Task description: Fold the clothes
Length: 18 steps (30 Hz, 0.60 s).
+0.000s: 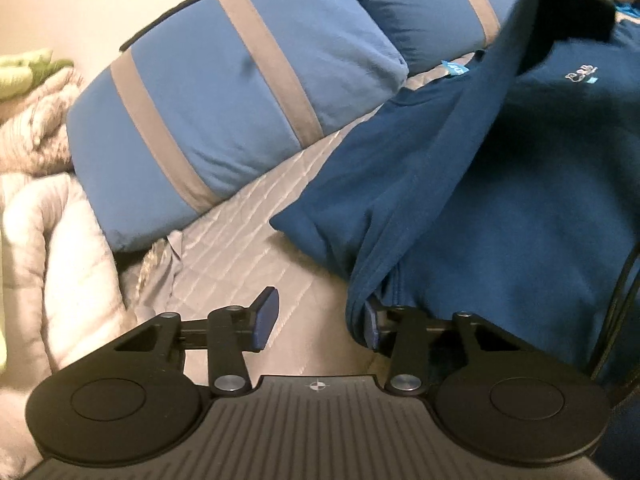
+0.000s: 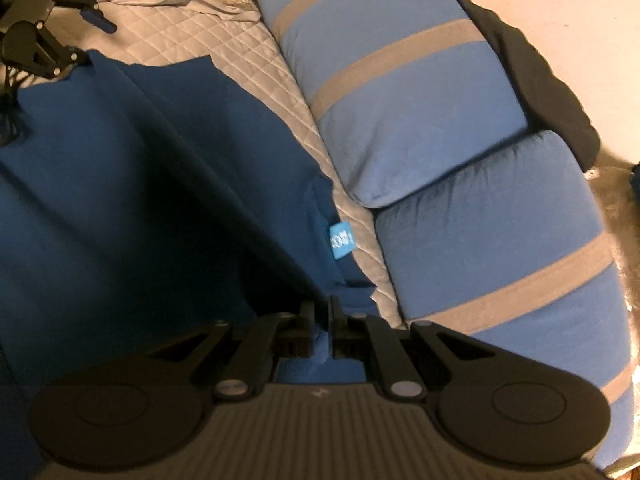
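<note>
Blue shirt (image 2: pixel 120 168) pinched in right gripper (image 2: pixel 322 328) jaws, draped over one left gripper (image 1: pixel 318 320) jaw.

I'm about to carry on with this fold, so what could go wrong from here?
1. The left tool stands open, with the blue shirt draped over only one finger; that corner may slip off when lifted.
2. The right tool is shut on a bunched bit of shirt, so the fold may come out crooked.
3. The striped pillows lie close beside the shirt and could snag the cloth.

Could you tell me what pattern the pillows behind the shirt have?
The pillows are blue with grey stripes, clearest in the right wrist view.
</note>
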Motion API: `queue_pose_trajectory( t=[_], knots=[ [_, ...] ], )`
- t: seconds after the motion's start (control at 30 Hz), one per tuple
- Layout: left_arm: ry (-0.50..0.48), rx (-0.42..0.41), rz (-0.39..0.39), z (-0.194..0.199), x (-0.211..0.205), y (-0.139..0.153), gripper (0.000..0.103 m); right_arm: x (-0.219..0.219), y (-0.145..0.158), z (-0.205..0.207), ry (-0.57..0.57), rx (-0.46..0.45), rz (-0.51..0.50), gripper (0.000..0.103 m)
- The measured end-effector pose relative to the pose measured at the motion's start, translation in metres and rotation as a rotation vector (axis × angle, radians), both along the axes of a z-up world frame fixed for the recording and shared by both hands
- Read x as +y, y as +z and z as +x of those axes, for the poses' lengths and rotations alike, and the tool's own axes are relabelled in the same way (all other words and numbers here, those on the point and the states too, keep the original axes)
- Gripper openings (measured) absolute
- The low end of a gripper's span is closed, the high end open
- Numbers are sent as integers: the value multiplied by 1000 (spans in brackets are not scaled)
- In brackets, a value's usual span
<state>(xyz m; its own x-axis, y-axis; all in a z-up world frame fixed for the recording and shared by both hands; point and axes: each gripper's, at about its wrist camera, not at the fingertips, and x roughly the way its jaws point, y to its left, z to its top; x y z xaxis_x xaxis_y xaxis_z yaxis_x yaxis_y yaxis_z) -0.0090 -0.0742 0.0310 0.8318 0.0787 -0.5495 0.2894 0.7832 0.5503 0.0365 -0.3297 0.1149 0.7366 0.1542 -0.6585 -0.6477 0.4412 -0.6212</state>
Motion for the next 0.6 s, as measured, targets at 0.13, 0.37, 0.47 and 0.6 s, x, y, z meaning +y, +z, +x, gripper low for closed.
queue_pose_trajectory(
  t=[0.13,0.37,0.47,0.6],
  knots=[
    [0,16,-12,1,5,-1,45,1,22,-30,43,-142,-78,5],
    [32,54,-62,3,15,-7,55,5,-39,-118,181,3,-258,71],
    [38,32,-65,-4,16,-4,63,-15,-61,-136,185,96,-238,80],
    [17,20,-74,-15,16,8,64,-52,-63,-130,104,150,-151,80]
  ],
)
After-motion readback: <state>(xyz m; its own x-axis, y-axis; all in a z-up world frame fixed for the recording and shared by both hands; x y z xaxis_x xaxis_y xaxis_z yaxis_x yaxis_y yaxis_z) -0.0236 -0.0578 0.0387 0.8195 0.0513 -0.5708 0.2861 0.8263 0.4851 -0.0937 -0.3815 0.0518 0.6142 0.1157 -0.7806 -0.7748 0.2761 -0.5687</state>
